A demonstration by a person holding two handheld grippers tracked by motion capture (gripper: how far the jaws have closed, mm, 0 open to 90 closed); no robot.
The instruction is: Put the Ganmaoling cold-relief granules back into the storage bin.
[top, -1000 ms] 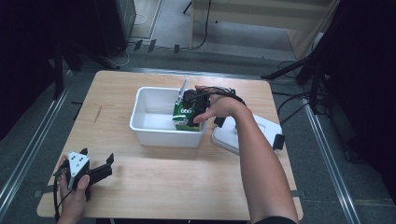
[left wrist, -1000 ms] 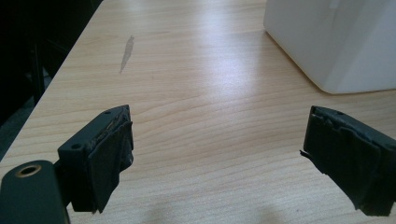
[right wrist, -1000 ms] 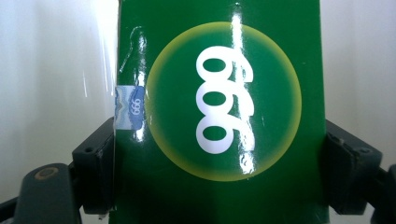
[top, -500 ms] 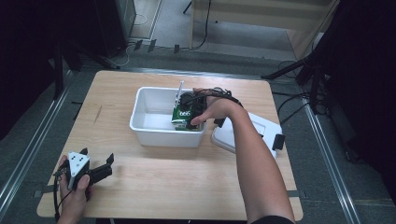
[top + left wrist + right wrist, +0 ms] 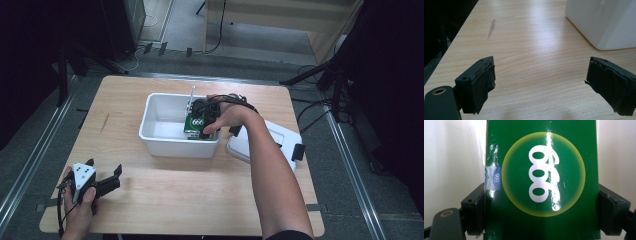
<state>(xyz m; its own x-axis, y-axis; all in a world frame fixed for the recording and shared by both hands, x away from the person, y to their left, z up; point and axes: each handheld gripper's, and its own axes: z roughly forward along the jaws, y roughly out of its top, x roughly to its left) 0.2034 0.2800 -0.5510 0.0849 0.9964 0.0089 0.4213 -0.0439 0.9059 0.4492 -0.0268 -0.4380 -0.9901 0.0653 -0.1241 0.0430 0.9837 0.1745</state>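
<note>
Right gripper (image 5: 202,120) is down inside the white bin (image 5: 165,142), at its right end, clamped on a green box (image 5: 541,182). In the right gripper view the box sits squarely between the jaws, both pads flush against its side edges. Front face shows a yellow-ringed circle with white "999" (reads sideways here) plus a small blue sticker on the left edge. White bin wall behind it on both sides.

In the high view the box (image 5: 196,125) stands roughly upright against the bin's right wall, near the front corner. Can't tell whether its bottom touches the bin floor; hand and gripper hide that part. A thin metal rod sticks up just behind the gripper.

White lid (image 5: 270,142) lies flat on the table (image 5: 200,200) just right of the bin, under the right forearm.

Left gripper (image 5: 107,182) rests at the table's front-left corner, well apart from the bin. Jaws wide apart, nothing between them, just bare wood in the left gripper view, with the bin's corner (image 5: 604,22) at top right.
</note>
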